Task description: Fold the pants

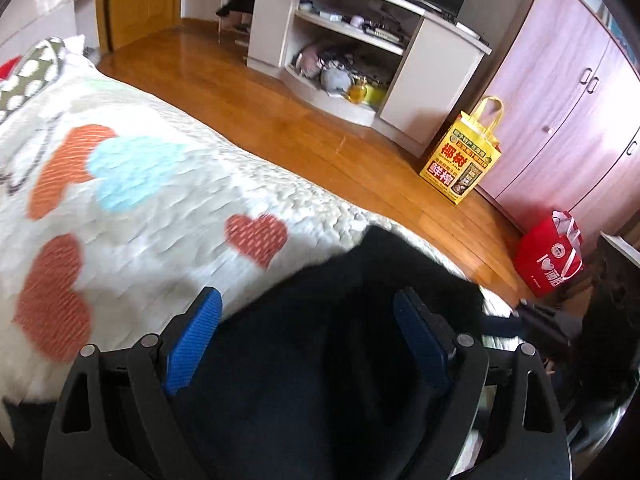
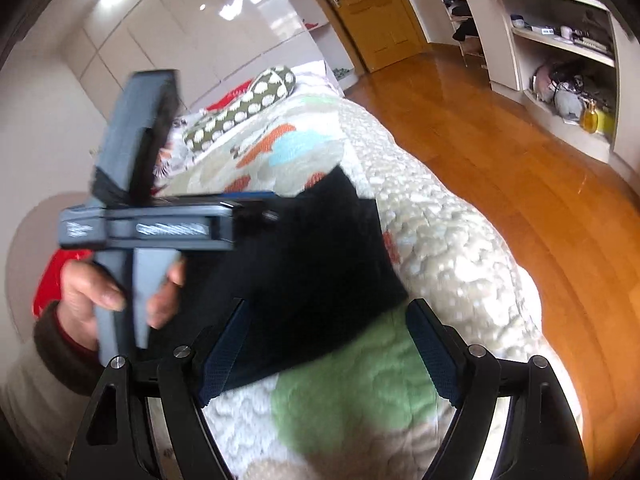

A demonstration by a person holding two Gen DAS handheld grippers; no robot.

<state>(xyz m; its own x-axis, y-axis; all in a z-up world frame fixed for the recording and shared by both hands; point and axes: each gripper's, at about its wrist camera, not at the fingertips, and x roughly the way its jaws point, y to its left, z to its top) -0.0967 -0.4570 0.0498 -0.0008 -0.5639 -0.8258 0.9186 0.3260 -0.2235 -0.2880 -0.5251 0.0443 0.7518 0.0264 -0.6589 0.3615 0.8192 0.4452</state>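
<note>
Dark, soft fabric pants [image 2: 304,264], apparently already folded into a compact pad, lie on the white quilted heart-print bed cover [image 1: 132,208]; limp, light and non-fragile, they are best pinched at an edge or corner, while left gripper [image 1: 308,328] and right gripper [image 2: 328,332] hang with jaws wide, empty.

Home bedroom, quilted bed [image 1: 160,200], wooden floor [image 1: 280,120], wardrobe [image 1: 560,100], TV stand [image 1: 360,40]
</note>
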